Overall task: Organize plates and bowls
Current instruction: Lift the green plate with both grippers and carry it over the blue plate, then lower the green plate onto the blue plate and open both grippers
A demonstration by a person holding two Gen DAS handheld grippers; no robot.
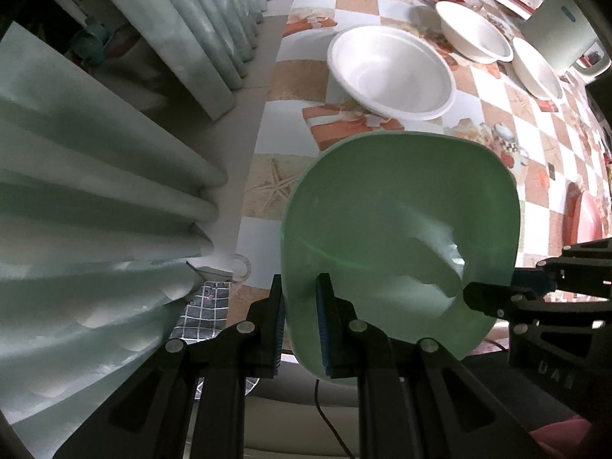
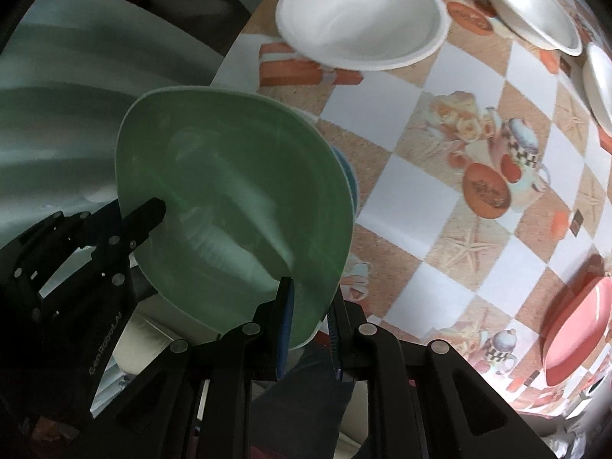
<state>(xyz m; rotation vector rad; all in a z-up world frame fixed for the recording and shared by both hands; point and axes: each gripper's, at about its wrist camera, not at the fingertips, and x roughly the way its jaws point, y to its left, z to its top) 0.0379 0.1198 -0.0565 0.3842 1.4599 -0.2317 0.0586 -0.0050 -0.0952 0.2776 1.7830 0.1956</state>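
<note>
both my left gripper (image 1: pixel 300 321) and right gripper (image 2: pixel 310 321) are clamped on opposite rims of the green plate (image 1: pixel 397 237), held tilted above the surface (image 2: pixel 420 206) edge. i'd level it, then let one side go gently near the white bowls (image 1: pixel 390 72).

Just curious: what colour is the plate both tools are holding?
Pale mint green plate, seen best from the right wrist view.

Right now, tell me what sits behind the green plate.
In the right wrist view a blue rim peeks out behind the green plate; the plate hides the rest of it.
</note>
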